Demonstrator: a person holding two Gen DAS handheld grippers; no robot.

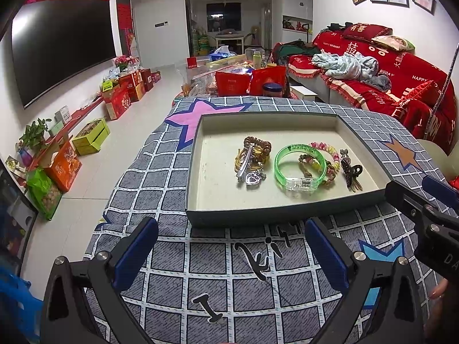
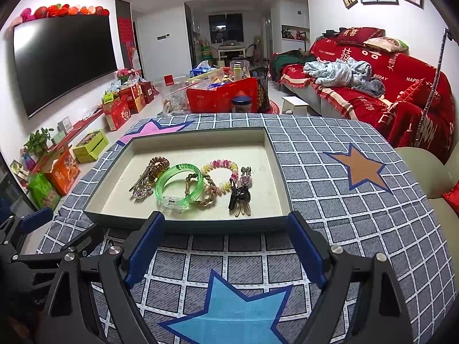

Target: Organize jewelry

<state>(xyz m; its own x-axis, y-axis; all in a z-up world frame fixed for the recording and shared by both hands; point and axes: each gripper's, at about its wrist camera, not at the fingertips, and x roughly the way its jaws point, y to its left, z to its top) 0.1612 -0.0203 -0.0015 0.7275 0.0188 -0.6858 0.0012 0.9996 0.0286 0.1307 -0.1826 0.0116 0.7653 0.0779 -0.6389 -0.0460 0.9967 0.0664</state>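
Note:
A shallow grey tray [image 1: 195, 172] [image 2: 114, 163] with a cream floor lies on the checked cloth. In it lie a brown coil hair tie with a clip and heart pendant [image 1: 254, 154] [image 2: 149, 175], a green translucent bangle [image 1: 298, 169] [image 2: 178, 185], a braided band [image 1: 308, 163] [image 2: 206, 192], a pink and yellow bead bracelet [image 1: 330, 150] [image 2: 222, 166] and a black claw clip [image 1: 352, 172] [image 2: 239, 196]. My left gripper [image 1: 229, 246] is open and empty just before the tray's near wall. My right gripper [image 2: 226, 240] is open and empty, also before the near wall.
The grey checked cloth with coloured stars [image 1: 200, 272] [image 2: 358, 169] covers the table. A red-covered sofa [image 1: 373, 66] [image 2: 373, 74] stands at the right. Boxes and bags [image 1: 86, 132] line the floor at the left under a television [image 1: 57, 46].

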